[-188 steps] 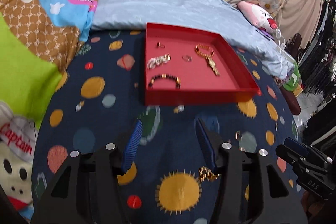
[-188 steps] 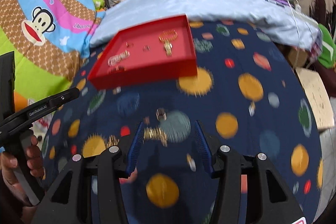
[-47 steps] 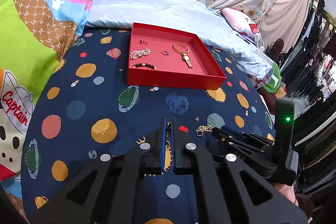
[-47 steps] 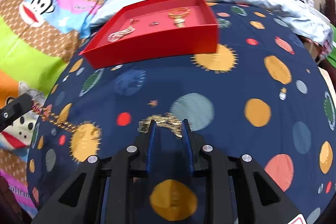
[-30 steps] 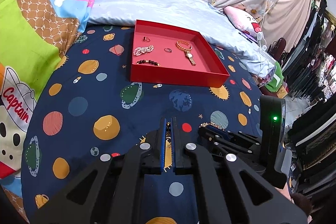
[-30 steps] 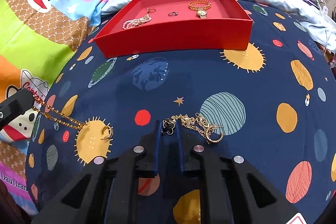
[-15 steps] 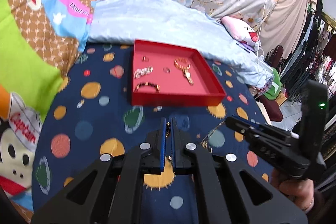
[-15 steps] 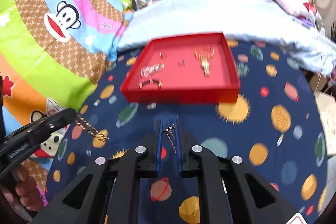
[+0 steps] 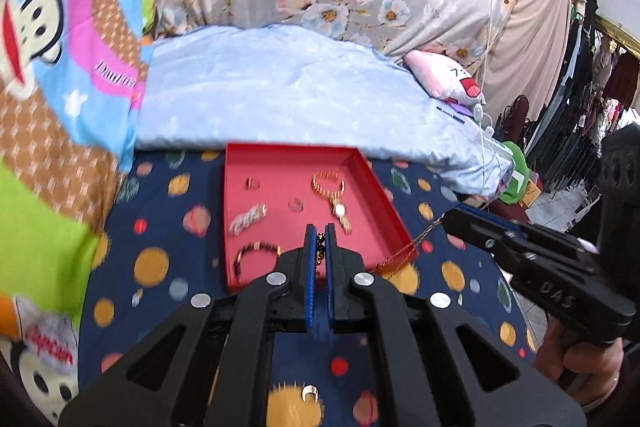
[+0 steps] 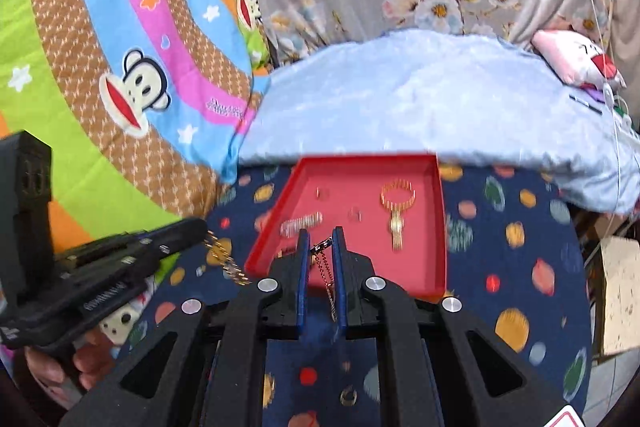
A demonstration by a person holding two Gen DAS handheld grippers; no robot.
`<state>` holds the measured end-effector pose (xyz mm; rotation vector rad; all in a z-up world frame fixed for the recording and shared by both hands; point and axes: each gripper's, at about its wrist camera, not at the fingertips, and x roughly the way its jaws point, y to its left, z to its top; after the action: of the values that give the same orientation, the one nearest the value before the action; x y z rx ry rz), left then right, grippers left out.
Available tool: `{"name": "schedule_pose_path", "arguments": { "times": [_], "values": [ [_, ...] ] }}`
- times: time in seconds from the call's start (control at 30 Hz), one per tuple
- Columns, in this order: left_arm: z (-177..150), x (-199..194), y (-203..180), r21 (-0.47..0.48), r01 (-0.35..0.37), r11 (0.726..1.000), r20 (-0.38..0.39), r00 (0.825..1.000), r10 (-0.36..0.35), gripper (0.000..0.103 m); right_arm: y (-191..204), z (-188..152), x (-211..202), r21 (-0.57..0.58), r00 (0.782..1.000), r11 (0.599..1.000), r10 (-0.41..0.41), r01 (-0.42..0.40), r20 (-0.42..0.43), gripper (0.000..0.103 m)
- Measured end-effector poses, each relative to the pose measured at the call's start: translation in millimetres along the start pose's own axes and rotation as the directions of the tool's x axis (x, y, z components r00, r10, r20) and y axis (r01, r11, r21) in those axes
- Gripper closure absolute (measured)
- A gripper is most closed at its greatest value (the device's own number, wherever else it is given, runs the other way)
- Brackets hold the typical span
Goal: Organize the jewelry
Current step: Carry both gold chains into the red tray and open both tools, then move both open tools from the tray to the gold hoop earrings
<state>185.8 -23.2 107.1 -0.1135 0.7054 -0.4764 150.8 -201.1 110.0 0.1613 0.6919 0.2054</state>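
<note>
My left gripper (image 9: 319,231) is shut on a gold chain (image 9: 320,251) that hangs between its blue pads, just before the red tray (image 9: 362,193). My right gripper (image 10: 320,235) is shut on a thin necklace (image 10: 326,269) that dangles down between its fingers, above the tray's (image 10: 420,247) near edge. Each gripper shows in the other's view: the right gripper (image 9: 452,217) trails its necklace (image 9: 402,251), and the left gripper (image 10: 198,227) trails its gold chain (image 10: 228,261). In the tray lie a gold watch (image 10: 396,211), a pale bracelet (image 9: 248,219), a dark bead bracelet (image 9: 256,250) and small rings.
The tray rests on a navy planet-print bedspread (image 9: 160,227). Small rings (image 10: 348,395) lie on the bedspread close under the grippers. A light blue pillow (image 9: 260,91) lies behind the tray, and the bed's edge drops off at the right.
Both grippers have risen and lifted their chains clear of the bedspread. They have moved toward the tray, which now sits just beyond the fingertips.
</note>
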Motion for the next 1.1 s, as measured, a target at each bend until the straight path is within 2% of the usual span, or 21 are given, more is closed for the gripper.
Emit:
{"name": "schedule_pose_path", "arguments": {
  "times": [0.17,0.23,0.47,0.5,0.6,0.63,0.77,1.1],
  "values": [
    [33,32,-6,0.021,0.022,1.0,0.0,1.0,-0.022,0.1,-10,40,13,-0.006,1.0,1.0,0.002,-0.002,0.026,0.093],
    [42,45,-7,0.027,0.03,0.999,-0.007,1.0,-0.029,0.1,-14,46,24,-0.009,1.0,1.0,-0.013,0.013,0.018,0.093],
    [55,98,-6,0.023,0.018,1.0,-0.043,0.999,-0.017,0.099,-37,40,70,0.017,0.997,0.999,-0.046,0.047,-0.057,0.093],
    [55,102,-5,0.021,0.015,1.0,-0.048,0.999,-0.014,0.095,-40,37,74,0.019,0.997,0.998,-0.05,0.052,-0.063,0.092],
    [54,113,-1,0.0,-0.017,1.0,-0.057,0.998,0.017,0.061,-46,32,80,0.034,0.996,0.998,-0.054,0.056,-0.071,0.09],
    [52,114,1,-0.007,-0.029,1.0,-0.053,0.998,0.029,0.057,-47,31,81,0.036,0.996,0.998,-0.057,0.059,-0.069,0.088],
    [50,112,6,-0.02,-0.047,0.999,-0.048,0.998,0.046,0.05,-49,30,79,0.046,0.997,0.997,-0.056,0.059,-0.053,0.081],
    [42,83,14,-0.025,-0.071,0.997,-0.029,0.997,0.07,0.05,-43,23,52,0.042,0.997,0.996,-0.079,0.079,-0.018,0.075]
  ]
}}
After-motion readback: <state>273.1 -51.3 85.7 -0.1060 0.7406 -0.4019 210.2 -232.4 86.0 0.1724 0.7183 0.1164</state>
